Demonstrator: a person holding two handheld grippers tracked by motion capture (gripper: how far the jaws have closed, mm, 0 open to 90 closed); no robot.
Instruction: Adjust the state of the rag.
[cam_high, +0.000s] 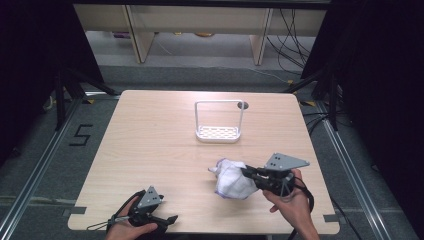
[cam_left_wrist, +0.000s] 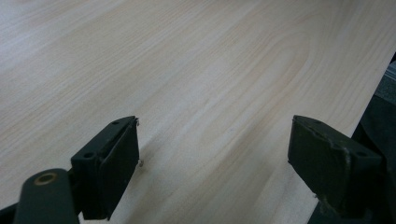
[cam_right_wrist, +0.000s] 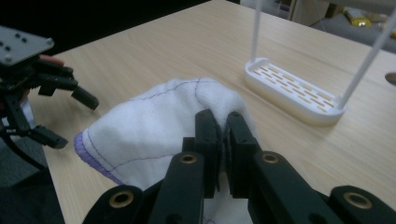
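A pale wooden table (cam_high: 150, 150) carries a white wire rack (cam_high: 219, 122) toward its far edge. Nearer than the rack, the white cloth (cam_high: 232, 177) is pinched between the right gripper's (cam_high: 250, 173) closed fingers (cam_right_wrist: 208, 133), bunched just beyond them. The left gripper (cam_high: 167, 220), fingers (cam_left_wrist: 112, 163) spread empty, sits farther from the rack.

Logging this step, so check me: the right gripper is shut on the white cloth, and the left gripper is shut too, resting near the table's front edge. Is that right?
One slip: the left gripper is open; the left gripper view shows its jaws wide apart over bare table. The rest holds: the right gripper is shut on the white cloth.
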